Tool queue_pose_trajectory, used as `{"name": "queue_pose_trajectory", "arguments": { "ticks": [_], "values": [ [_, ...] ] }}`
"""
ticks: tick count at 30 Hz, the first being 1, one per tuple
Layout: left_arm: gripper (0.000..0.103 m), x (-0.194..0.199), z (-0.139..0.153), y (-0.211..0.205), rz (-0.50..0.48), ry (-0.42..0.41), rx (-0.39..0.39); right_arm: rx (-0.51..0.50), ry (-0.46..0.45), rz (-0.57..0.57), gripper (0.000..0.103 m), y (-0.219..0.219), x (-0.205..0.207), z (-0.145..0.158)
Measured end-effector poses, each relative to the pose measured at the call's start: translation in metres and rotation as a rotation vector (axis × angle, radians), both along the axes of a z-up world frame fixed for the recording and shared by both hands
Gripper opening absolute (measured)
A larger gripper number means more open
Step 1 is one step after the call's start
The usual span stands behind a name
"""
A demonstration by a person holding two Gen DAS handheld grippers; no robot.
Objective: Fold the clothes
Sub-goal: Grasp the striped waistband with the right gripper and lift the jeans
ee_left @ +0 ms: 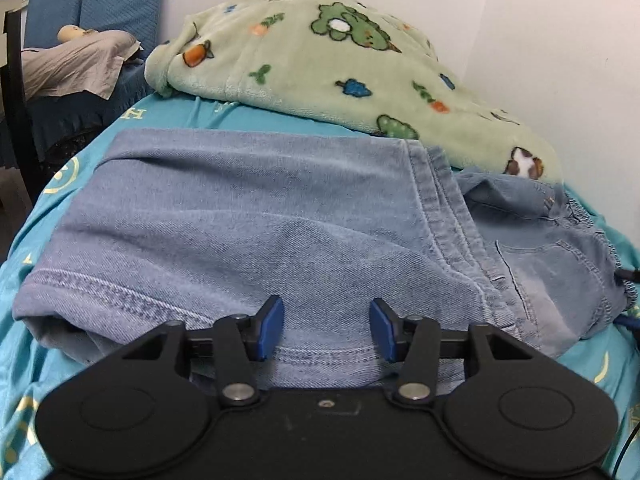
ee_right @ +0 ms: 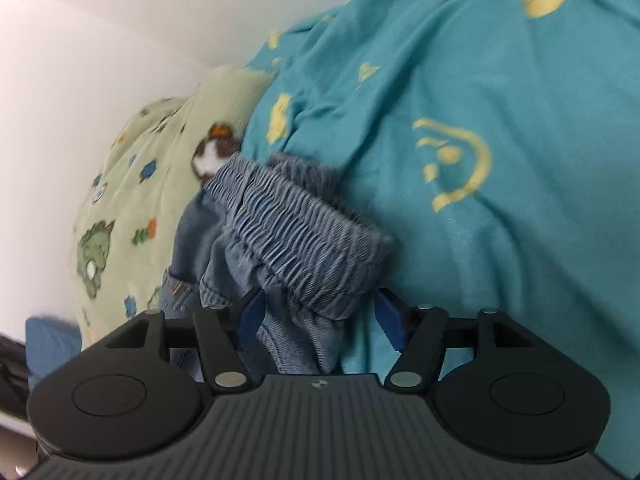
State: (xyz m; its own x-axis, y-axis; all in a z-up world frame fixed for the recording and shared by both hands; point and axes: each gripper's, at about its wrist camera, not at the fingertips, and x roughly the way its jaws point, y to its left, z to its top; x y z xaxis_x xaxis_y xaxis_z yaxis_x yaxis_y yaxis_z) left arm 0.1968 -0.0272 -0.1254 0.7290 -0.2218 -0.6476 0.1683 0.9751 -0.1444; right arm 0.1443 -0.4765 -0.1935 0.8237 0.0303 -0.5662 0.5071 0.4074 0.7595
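A pair of light-blue denim jeans (ee_left: pixel 256 216) lies folded on a bed covered by a teal sheet (ee_left: pixel 24 360) printed with yellow symbols. In the left wrist view, the folded leg panel faces the camera, with its stitched hem along the near edge and a back pocket (ee_left: pixel 556 276) at the right end.

The left gripper (ee_left: pixel 327 330) sits at the near hem of the jeans. Its 2 blue fingers (ee_left: pixel 272 328) are spread apart with denim visible between them; nothing is clamped.

In the right wrist view, the right gripper (ee_right: pixel 320 322) is at the jeans' elastic waistband (ee_right: pixel 296 220). The gathered waistband lies between the 2 blue fingers (ee_right: pixel 250 320), which stand apart. This view is blurred, and contact between fingers and fabric cannot be determined.

A green fleece blanket (ee_left: pixel 328 60) with a cartoon dinosaur print is bunched against the white wall (ee_left: pixel 560 40), just behind the jeans. A blue sofa (ee_left: pixel 100 4) holding a grey cloth (ee_left: pixel 76 60) stands beyond the bed at the left.
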Motion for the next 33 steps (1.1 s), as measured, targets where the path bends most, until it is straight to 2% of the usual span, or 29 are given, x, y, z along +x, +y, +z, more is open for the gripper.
{"name": "queue_pose_trajectory", "arguments": {
  "ticks": [7,9,12,15,17,19,23,25,27,30,33],
  "values": [
    [0.047,0.002,-0.006,-0.004,0.004,-0.019,0.021,-0.169,-0.042,0.064,0.067,0.008,0.029,-0.002],
    [0.048,0.002,-0.006,-0.006,0.006,-0.021,0.028,-0.218,-0.047,0.083,0.045,0.01,0.033,0.005],
    [0.048,0.002,-0.006,-0.008,0.01,-0.026,0.034,-0.38,-0.12,0.135,0.035,0.029,0.036,0.033],
    [0.048,0.002,-0.007,-0.009,0.01,-0.03,0.038,-0.465,-0.202,0.169,0.034,0.044,0.036,0.054],
    [0.048,0.002,-0.007,-0.009,0.009,-0.031,0.04,-0.475,-0.2,0.159,0.035,0.045,0.039,0.049],
    [0.048,0.002,-0.007,-0.009,0.009,-0.031,0.043,-0.417,-0.178,0.132,0.037,0.035,0.041,0.033],
    [0.048,0.003,-0.007,-0.01,0.008,-0.032,0.05,-0.2,-0.116,0.046,0.057,0.009,0.039,0.0],
    [0.048,0.003,-0.006,-0.01,0.008,-0.032,0.052,-0.218,-0.129,0.045,0.054,0.013,0.038,0.003],
    [0.048,0.003,-0.004,-0.01,0.015,-0.029,0.042,-0.243,-0.144,0.045,0.032,0.018,0.037,0.008],
    [0.047,-0.001,0.007,-0.01,0.006,-0.023,0.04,-0.396,-0.181,0.052,0.027,0.041,0.032,0.038],
    [0.047,-0.014,0.03,-0.013,-0.025,-0.058,0.04,-0.521,-0.23,0.046,0.026,0.06,0.02,0.058]
  ]
}}
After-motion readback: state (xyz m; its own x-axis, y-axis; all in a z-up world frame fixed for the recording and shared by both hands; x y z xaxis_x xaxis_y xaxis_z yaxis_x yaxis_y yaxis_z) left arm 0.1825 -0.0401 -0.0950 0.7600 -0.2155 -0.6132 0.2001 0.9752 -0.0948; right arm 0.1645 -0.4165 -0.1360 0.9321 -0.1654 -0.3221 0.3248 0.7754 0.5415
